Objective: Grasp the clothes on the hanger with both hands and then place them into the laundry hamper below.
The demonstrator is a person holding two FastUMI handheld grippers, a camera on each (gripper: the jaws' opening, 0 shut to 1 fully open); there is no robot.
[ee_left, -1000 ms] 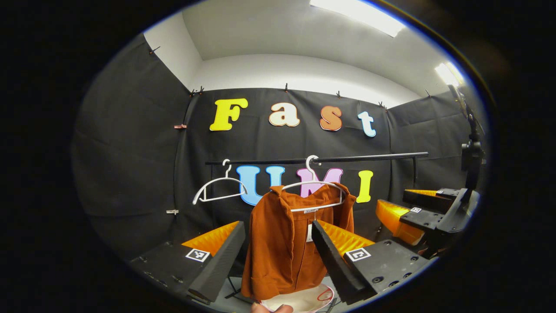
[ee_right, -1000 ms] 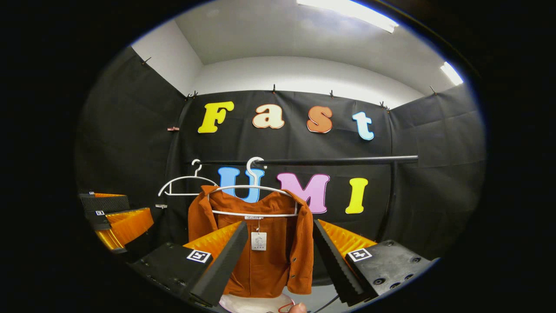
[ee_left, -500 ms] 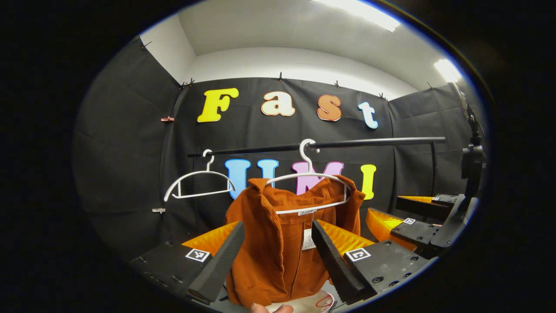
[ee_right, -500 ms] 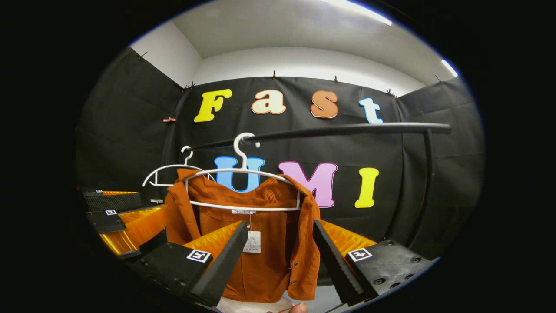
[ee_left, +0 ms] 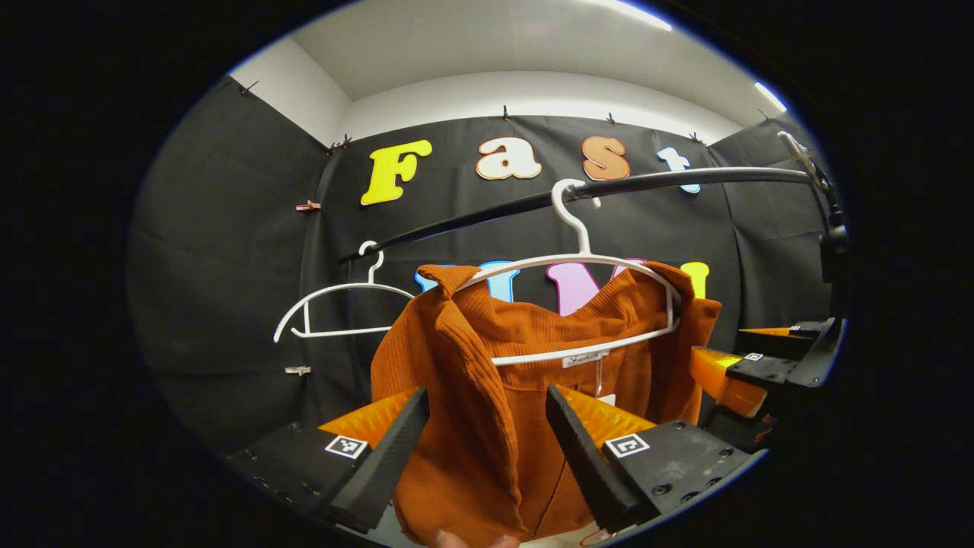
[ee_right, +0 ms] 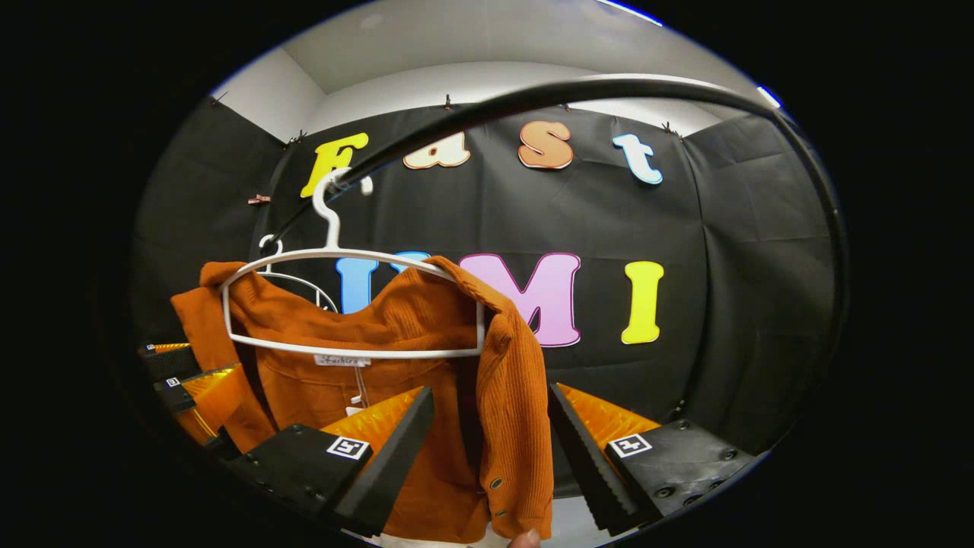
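Both grippers have pushed in closer over the last second, so the shirt looms much bigger between the fingers than before.

Left gripper [ee_left: 479, 449]: jaws spread wide, with the shirt's [ee_left: 487, 396] front edge hanging in the gap between them (can't tell whether either finger actually touches the cloth). Right gripper [ee_right: 487, 449] is the same story, fingers apart and the buttoned edge of the shirt [ee_right: 510, 396] dangling in the gap. In the left gripper view the right gripper sits out at 3 o'clock, just beside the shirt's far shoulder.

Going outward, the shirt is rust-orange, ribbed, and draped on a white hanger [ee_left: 586, 304], which is hooked on the black rail [ee_left: 685, 179] up around 1 o'clock. A second white hanger [ee_left: 335, 304], bare, hangs on the same rail toward 9 o'clock. In the right gripper view the rail [ee_right: 533, 95] arcs across the top at 12, with the left gripper peeking in at 8 o'clock by the sleeve.
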